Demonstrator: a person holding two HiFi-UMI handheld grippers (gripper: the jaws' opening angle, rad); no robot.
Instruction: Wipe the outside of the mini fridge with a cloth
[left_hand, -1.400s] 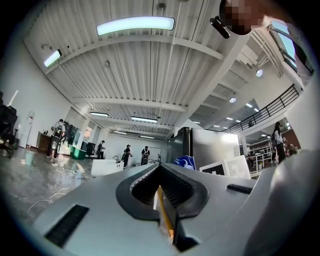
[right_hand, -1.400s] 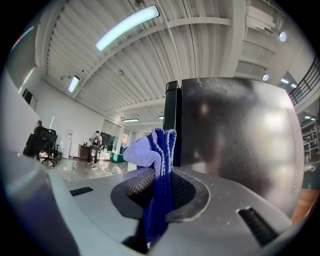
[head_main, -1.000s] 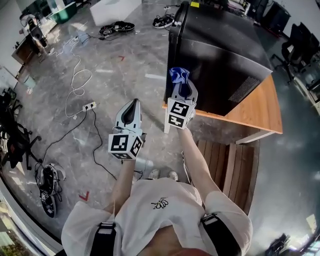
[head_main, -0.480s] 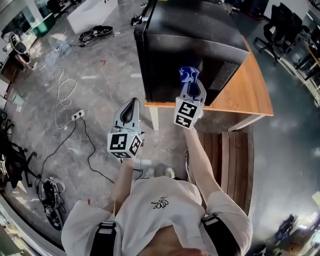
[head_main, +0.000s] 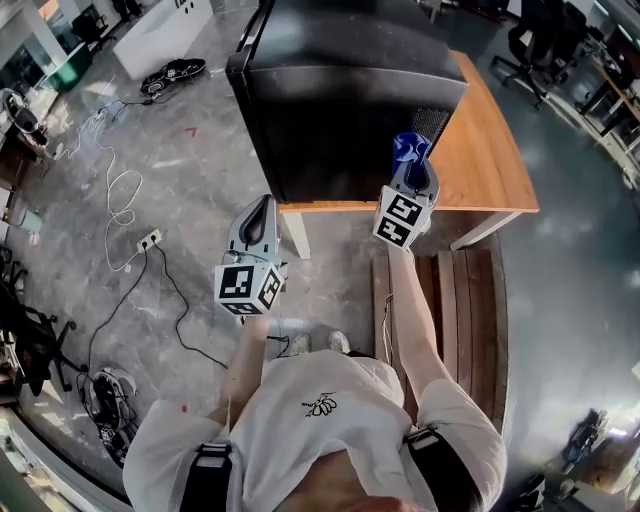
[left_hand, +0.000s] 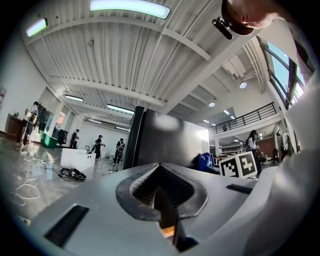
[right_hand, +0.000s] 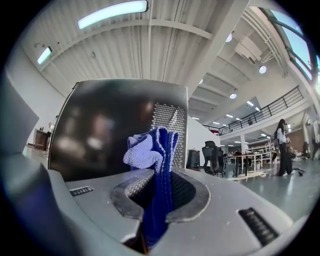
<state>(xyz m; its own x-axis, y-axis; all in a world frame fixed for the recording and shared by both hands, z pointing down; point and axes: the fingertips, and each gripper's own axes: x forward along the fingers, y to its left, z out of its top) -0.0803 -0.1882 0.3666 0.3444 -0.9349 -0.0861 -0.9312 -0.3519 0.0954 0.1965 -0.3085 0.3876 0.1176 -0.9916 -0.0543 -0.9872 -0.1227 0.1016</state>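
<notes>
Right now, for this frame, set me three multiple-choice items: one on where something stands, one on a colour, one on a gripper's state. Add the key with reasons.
1. Where does the mini fridge stand?
A. on the floor
B. on the wooden table
C. on a chair

2. What colour is the cloth?
A. blue
B. yellow
C. white

3. How do the jaws of the left gripper stand?
A. shut, with nothing between them
B. shut on the cloth
C. wide apart

Key:
1 B, the head view shows its base on the tabletop.
2 A, it is blue in both the head view and the right gripper view.
3 A, the left gripper view shows the jaws together and bare; the cloth is clamped in the right gripper.
</notes>
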